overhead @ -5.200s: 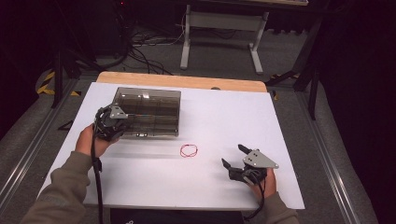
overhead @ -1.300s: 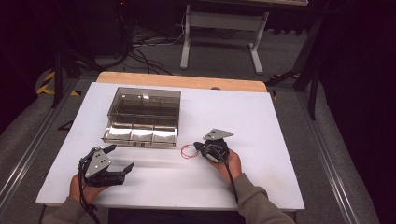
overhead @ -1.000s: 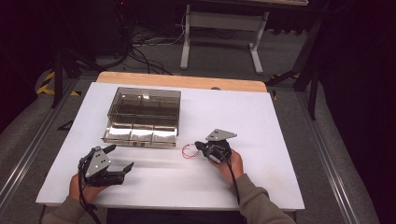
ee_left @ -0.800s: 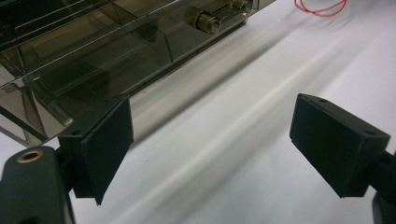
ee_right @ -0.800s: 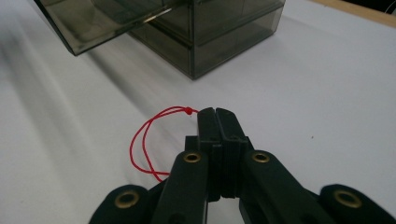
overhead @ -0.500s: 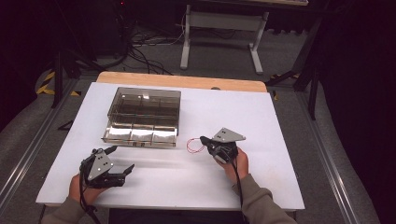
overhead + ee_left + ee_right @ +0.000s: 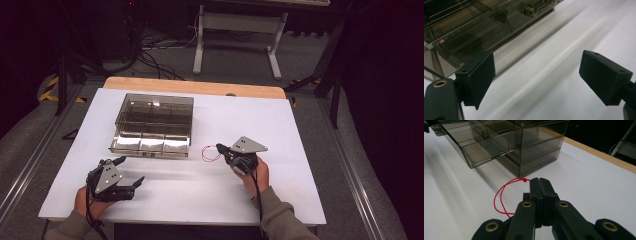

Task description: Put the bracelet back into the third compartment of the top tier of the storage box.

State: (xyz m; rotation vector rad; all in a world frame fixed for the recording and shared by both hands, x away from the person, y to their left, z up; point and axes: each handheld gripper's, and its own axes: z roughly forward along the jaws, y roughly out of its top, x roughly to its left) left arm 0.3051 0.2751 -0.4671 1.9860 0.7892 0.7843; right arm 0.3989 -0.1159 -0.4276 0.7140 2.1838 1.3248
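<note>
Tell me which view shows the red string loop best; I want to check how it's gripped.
The right gripper view: the red string loop sits close up, its knotted end pinched between the shut jaws of the right gripper. The high view shows the red string loop small, hanging from the right gripper near the smoked plastic drawer box.

Since five seconds ago the left claw [image 7: 131,170] has left the drawer box [image 7: 155,122] (its drawer now pulled out) for the desk's near edge; the right claw [image 7: 220,147] has closed on the red string loop [image 7: 210,153] and lifted it.
</note>
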